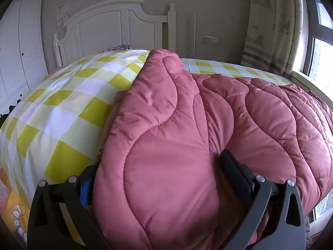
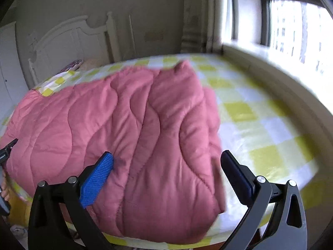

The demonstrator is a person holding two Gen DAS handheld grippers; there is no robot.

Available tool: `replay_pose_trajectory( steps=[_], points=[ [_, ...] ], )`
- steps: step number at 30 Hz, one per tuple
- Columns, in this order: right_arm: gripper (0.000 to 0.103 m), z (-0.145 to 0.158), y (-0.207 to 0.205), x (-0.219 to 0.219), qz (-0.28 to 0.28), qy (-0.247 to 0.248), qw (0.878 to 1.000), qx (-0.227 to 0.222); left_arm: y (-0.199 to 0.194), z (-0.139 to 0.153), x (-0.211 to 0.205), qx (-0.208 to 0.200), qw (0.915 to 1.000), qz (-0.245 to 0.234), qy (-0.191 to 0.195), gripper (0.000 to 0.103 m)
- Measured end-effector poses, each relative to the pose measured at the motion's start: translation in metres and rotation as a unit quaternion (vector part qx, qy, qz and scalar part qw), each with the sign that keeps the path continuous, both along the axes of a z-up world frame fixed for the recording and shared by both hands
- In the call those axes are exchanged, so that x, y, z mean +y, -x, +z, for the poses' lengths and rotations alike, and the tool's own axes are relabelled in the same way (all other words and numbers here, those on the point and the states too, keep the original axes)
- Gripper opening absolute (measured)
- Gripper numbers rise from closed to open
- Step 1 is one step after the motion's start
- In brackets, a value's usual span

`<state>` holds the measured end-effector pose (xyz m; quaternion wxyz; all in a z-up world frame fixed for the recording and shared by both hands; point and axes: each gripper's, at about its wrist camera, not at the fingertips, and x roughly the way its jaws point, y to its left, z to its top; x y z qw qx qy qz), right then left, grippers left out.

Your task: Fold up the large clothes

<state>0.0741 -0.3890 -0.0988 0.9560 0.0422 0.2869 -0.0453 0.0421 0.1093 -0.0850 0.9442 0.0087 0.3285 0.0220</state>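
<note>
A large pink quilted garment [image 1: 166, 125] lies on the bed with the yellow-and-white checked sheet [image 1: 62, 95]. In the left wrist view a thick fold of it fills the gap between my left gripper's [image 1: 158, 166] fingers, which stand wide with the padding bulging over the left finger. In the right wrist view the garment [image 2: 129, 129] lies folded on the sheet [image 2: 260, 129]. My right gripper [image 2: 166, 162] is open above its near edge, with its fingers wide apart and nothing between them. The image is blurred.
A white headboard [image 1: 116, 29] stands at the far end of the bed. A white wardrobe [image 1: 18, 48] is at the left. A window ledge [image 2: 281, 79] and a curtain [image 1: 272, 25] run along the right side. My left gripper's edge [image 2: 5, 152] shows at the far left.
</note>
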Motion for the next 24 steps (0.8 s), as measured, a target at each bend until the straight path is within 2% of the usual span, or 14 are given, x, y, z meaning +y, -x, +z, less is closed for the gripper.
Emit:
replay_pose_trajectory(
  steps=[1, 4, 6, 8, 9, 11, 14, 16, 19, 21, 24],
  points=[
    [0.099, 0.011, 0.007, 0.005, 0.001, 0.007, 1.0, -0.03, 0.001, 0.0, -0.001, 0.0, 1.0, 0.001, 0.0, 0.101],
    [0.099, 0.024, 0.015, 0.019, 0.035, 0.012, 0.997, -0.065, 0.001, 0.0, -0.001, 0.0, 1.0, 0.001, 0.0, 0.101],
    [0.099, 0.016, 0.005, 0.034, 0.053, 0.035, 0.997, -0.037, 0.001, 0.0, 0.0, 0.0, 1.0, 0.0, 0.0, 0.101],
    [0.099, -0.013, -0.016, 0.041, 0.06, 0.049, 0.996, 0.035, 0.001, 0.0, 0.0, 0.0, 1.0, 0.0, 0.0, 0.101],
    [0.099, -0.024, -0.021, 0.038, 0.063, 0.037, 0.996, 0.041, 0.001, 0.0, 0.0, -0.001, 1.0, 0.0, 0.0, 0.101],
    [0.099, -0.024, -0.02, 0.034, 0.061, 0.028, 0.997, 0.032, 0.001, 0.0, 0.0, -0.001, 1.0, -0.001, 0.001, 0.101],
    [0.098, -0.004, -0.02, 0.035, 0.07, 0.045, 0.995, 0.047, 0.001, 0.001, -0.002, 0.004, 1.0, -0.001, 0.002, 0.101],
    [0.098, 0.019, -0.016, 0.029, 0.069, 0.041, 0.997, 0.018, 0.001, 0.013, 0.002, 0.011, 0.9999, 0.005, 0.011, 0.101],
    [0.098, 0.052, -0.036, 0.018, 0.05, 0.03, 0.998, -0.005, 0.005, 0.053, 0.008, -0.034, 0.9986, -0.007, 0.04, 0.1],
    [0.098, 0.061, -0.063, 0.013, 0.04, 0.026, 0.999, -0.002, -0.005, 0.084, 0.007, -0.066, 0.9965, -0.015, 0.049, 0.101],
    [0.098, 0.059, -0.114, 0.009, 0.024, 0.006, 0.999, 0.038, -0.04, 0.106, -0.001, -0.07, 0.9966, -0.025, 0.036, 0.101]
  ],
)
